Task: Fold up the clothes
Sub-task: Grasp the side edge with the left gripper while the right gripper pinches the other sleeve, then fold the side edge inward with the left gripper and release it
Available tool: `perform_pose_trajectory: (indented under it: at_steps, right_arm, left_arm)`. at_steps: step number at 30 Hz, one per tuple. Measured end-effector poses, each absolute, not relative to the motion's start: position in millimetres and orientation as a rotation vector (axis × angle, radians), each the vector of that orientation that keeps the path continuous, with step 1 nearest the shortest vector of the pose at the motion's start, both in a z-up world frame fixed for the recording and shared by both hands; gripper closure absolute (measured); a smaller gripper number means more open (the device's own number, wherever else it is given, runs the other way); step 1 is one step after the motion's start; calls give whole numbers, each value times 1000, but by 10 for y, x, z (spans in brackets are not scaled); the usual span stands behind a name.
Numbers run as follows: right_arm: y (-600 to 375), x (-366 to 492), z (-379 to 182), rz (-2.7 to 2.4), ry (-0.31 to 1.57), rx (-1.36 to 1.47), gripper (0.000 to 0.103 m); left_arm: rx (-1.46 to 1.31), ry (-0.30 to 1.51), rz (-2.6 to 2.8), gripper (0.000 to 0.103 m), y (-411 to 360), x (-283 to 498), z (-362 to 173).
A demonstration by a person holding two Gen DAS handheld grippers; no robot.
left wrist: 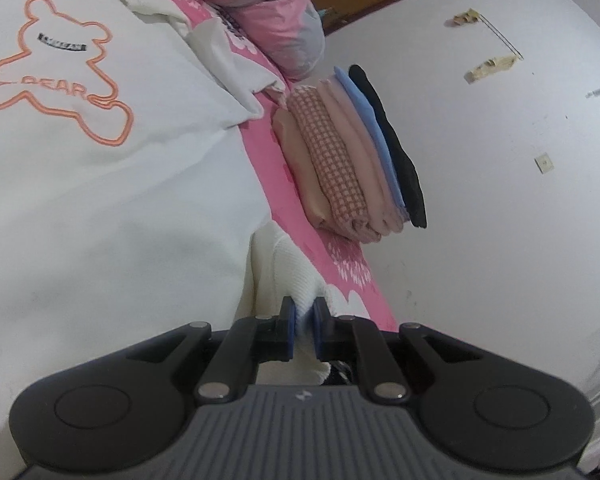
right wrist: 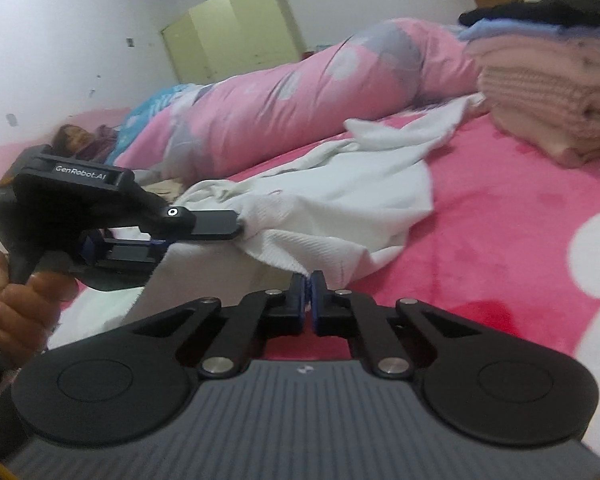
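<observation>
Both hand-held grippers pinch the ribbed hem of the white sweatshirt, which lies spread on the pink bed. The left hand-held gripper is closed on one part of the hem, and the right hand-held gripper on the part beside it, probably to lift this edge evenly for a fold. The folded stack stands near, so free room on that side is small.
</observation>
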State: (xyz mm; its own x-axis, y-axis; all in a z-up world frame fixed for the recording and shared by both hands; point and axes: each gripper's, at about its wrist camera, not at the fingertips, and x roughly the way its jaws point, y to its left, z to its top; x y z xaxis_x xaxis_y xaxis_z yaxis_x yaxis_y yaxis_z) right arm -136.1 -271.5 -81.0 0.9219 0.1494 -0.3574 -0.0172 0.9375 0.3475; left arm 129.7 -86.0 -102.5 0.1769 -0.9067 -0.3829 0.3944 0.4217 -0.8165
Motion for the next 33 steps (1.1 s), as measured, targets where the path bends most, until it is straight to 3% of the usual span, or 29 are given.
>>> perform_pose_trajectory:
  at_steps: [1, 2, 3, 5, 12, 14, 16, 17, 18, 19, 28, 33]
  right_arm:
    - [-2720, -1388, -811, 71, 385, 348, 102]
    - [-2736, -1400, -823, 58, 390, 357, 102]
    - [-2752, -1410, -835, 47, 395, 367, 102]
    - [-2763, -1378, -878, 36, 407, 381, 102]
    - [-2701, -1258, -942, 18, 427, 324, 98]
    - [-2648, -1246, -953, 35, 436, 275, 95]
    - [-2624, -1204, -966, 45, 441, 238, 95]
    - [-2623, -1169, -973, 45, 441, 226, 95]
    - [-2624, -1136, -979, 45, 442, 216, 96]
    - [-2654, -1119, -964, 46, 441, 235, 102]
    - [-3014, -1726, -515, 144, 456, 535, 103]
    - [-3281, -1995, -415, 127, 454, 681, 103]
  left_arm:
    - [-600, 990, -1017, 89, -874, 1275, -1011]
    - [-562, 981, -1020, 78, -891, 1247, -994]
    - [-525, 971, -1023, 58, -908, 1219, -976]
    - [-448, 959, -1037, 42, -952, 1140, -942]
    - [-105, 914, -1018, 41, -1113, 747, -875]
    - [-15, 883, -984, 45, -1126, 626, -869]
    - [56, 846, -939, 59, -1133, 542, -857]
    - [83, 833, -912, 84, -1139, 519, -846]
    - [95, 815, -887, 100, -1135, 506, -815]
    - [101, 793, -864, 99, -1127, 495, -774]
    - [157, 545, -788, 100, -961, 433, -213]
    - [200, 517, -788, 100, -995, 451, -177]
